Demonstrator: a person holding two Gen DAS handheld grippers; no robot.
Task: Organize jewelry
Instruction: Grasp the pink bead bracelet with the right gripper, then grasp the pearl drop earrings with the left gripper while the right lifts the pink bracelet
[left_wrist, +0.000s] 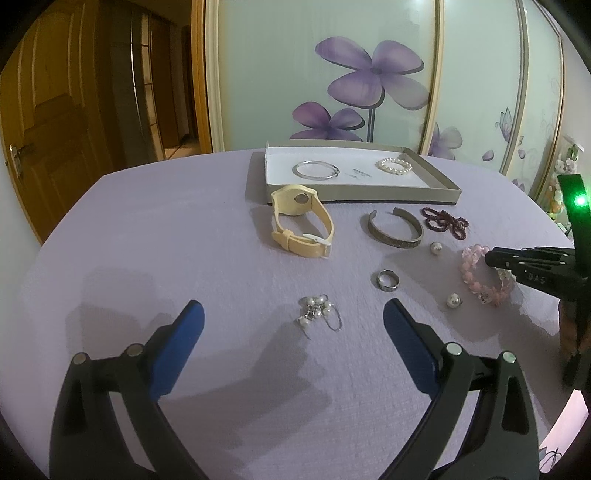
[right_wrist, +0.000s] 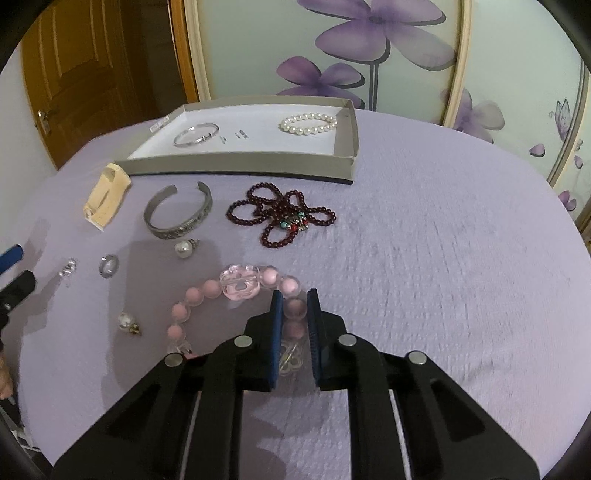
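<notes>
Right tool (right_wrist: 294, 308) clamped on the pink bracelet (right_wrist: 236, 295)

The bracelet lies on the tabletop (right_wrist: 443, 258) well in front of the tray (right_wrist: 347, 162), its long axis running toward it. Left tool (left_wrist: 293, 321) gapes wide, holding nothing, earrings (left_wrist: 317, 312) between its tips.

Lilac tablecloth (left_wrist: 147, 258), floral panels (left_wrist: 332, 74), wooden door (left_wrist: 48, 129)

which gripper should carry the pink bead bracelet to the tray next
Right. The right gripper is already closed around the pink bead bracelet; the left gripper is open over the pearl earrings.
</notes>
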